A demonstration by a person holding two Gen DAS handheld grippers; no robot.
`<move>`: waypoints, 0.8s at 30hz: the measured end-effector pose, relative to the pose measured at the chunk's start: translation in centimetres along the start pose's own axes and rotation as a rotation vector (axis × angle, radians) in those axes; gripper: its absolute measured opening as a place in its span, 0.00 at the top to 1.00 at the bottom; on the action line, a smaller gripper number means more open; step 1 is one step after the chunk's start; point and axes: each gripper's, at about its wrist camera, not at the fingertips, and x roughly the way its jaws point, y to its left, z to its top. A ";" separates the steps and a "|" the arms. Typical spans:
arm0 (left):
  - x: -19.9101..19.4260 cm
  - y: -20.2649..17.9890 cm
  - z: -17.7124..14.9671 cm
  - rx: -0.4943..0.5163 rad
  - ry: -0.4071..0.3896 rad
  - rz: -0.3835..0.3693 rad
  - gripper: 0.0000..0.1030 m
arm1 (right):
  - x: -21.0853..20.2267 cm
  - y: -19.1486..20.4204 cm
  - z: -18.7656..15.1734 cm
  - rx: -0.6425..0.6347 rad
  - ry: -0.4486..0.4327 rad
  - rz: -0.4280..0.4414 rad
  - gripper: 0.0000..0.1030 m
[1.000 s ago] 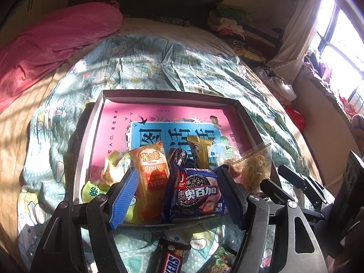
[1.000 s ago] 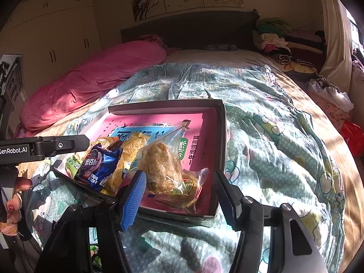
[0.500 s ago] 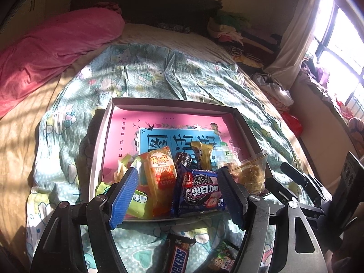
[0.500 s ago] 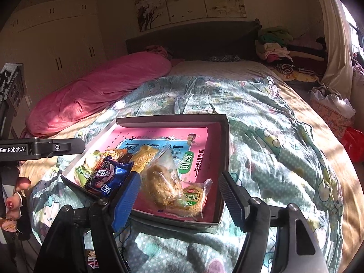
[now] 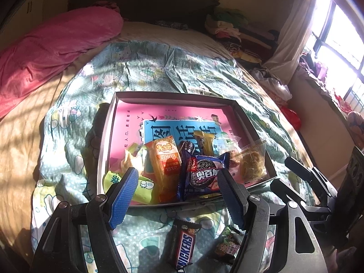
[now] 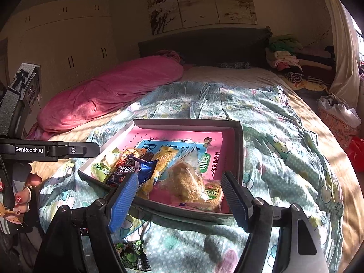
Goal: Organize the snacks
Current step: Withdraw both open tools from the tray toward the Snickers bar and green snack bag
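Observation:
A grey box (image 5: 175, 95) with a pink book inside lies on the bed and holds several snacks: a blue cookie pack (image 5: 201, 175), an orange pack (image 5: 165, 159), a green pack (image 5: 141, 187) and a clear bag of pastry (image 5: 252, 166). A Snickers bar (image 5: 183, 248) and a small dark green packet (image 5: 227, 245) lie on the quilt in front of the box. My left gripper (image 5: 176, 195) is open and empty above the box's near edge. My right gripper (image 6: 179, 199) is open and empty over the pastry bag (image 6: 188, 184). The box (image 6: 241, 150) and green packet (image 6: 132, 254) also show in the right wrist view.
A pink blanket (image 5: 52, 43) lies along the bed's left side. Folded clothes (image 6: 286, 56) are piled at the headboard's right. A window (image 5: 336, 43) and clutter are at the right. The left gripper body (image 6: 45, 151) reaches in from the left of the right wrist view.
Both grippers have pulled back and up from the box; the box looks smaller and the Snickers bar and green packet show more fully. Both stay open.

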 end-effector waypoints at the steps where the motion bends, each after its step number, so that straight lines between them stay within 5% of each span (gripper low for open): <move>1: 0.0 0.1 -0.1 0.001 0.004 0.000 0.28 | -0.1 0.2 -0.1 -0.003 0.001 0.007 0.27; 24: 0.3 0.9 -3.8 0.060 0.099 0.016 0.28 | 0.8 4.8 -4.2 -0.104 0.259 0.142 0.26</move>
